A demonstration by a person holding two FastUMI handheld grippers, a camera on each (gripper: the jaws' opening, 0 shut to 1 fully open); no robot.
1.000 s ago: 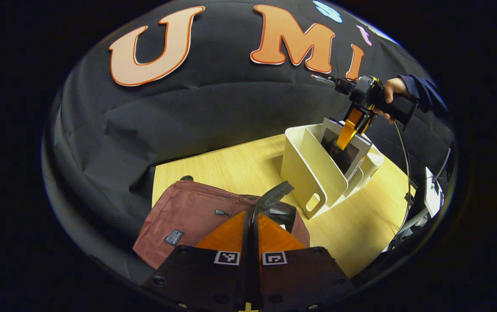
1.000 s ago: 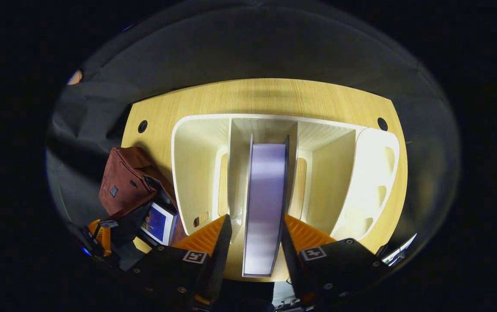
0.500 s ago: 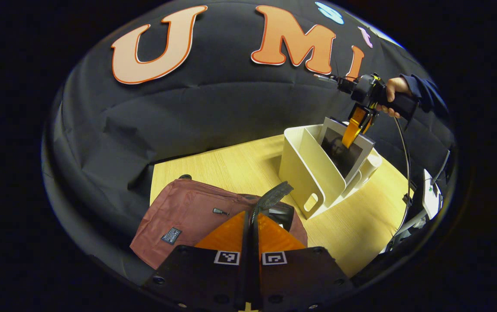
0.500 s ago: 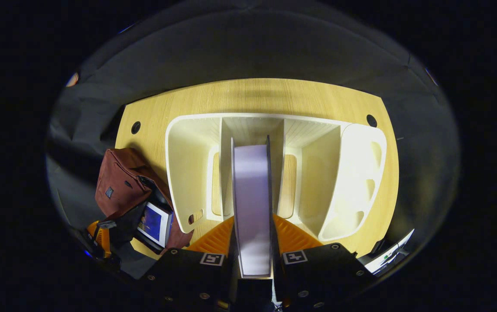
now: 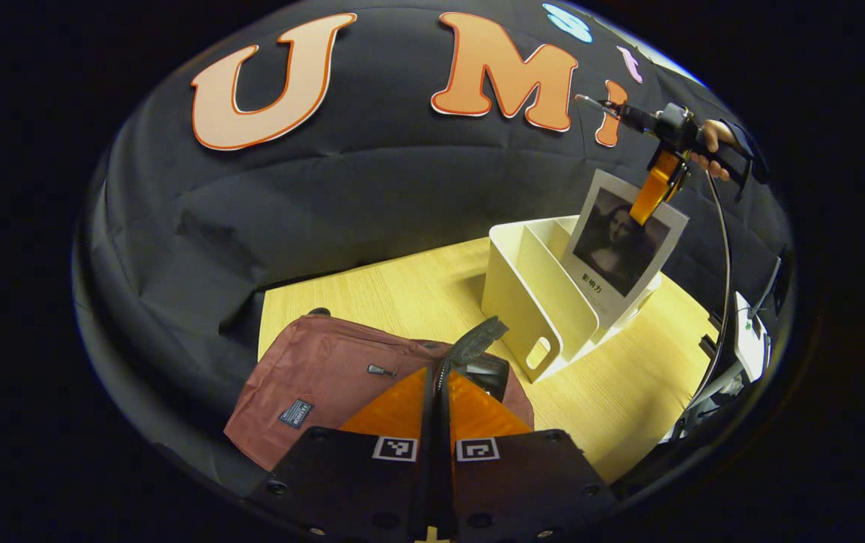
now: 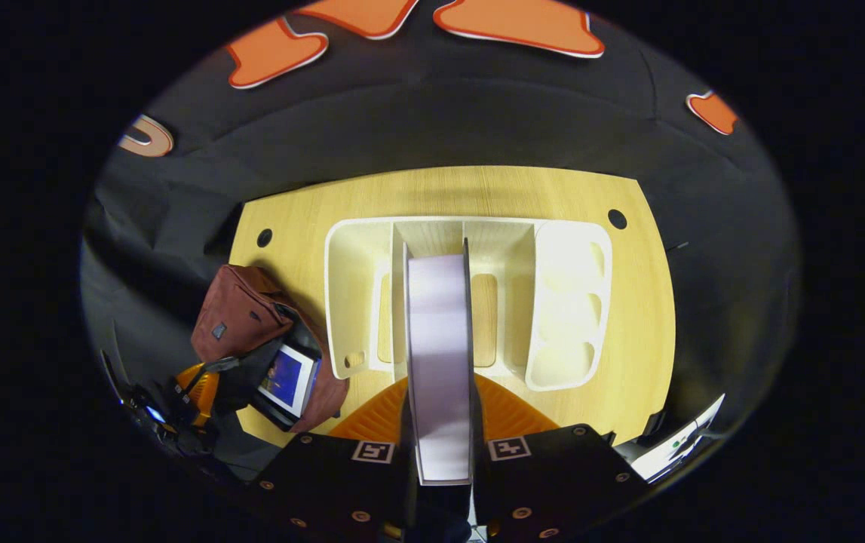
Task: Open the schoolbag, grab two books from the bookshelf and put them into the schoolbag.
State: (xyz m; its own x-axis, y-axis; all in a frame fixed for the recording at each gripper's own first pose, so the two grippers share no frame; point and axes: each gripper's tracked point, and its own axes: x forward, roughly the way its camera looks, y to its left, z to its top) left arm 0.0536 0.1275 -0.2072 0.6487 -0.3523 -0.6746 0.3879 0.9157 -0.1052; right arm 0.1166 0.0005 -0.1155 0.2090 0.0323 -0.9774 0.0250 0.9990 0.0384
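A maroon schoolbag [image 5: 326,369] lies on the wooden table, its mouth held open. My left gripper [image 5: 436,385] is shut on the bag's black zipper flap [image 5: 477,339]. In the right gripper view the bag [image 6: 240,324] has a blue-covered book [image 6: 286,377] in its mouth, with the left gripper [image 6: 198,381] beside it. A cream bookshelf [image 5: 530,302] stands to the right. My right gripper [image 6: 440,388] is shut on a white book [image 6: 440,332], seen page edge on. In the left gripper view that book [image 5: 621,245], with a dark portrait cover, hangs from the right gripper [image 5: 651,200], mostly above the bookshelf [image 6: 357,302].
The table [image 5: 402,294] has bare wood between the bag and the shelf, and round cable holes [image 6: 264,237] at its back corners. A white device [image 5: 749,339] sits off the table's right edge. A cable [image 5: 722,249] hangs from the right gripper. Black cloth closes off the back.
My right gripper closed on the white book and lifted it most of the way out of the shelf's middle slot. The left gripper kept its hold on the bag's flap.
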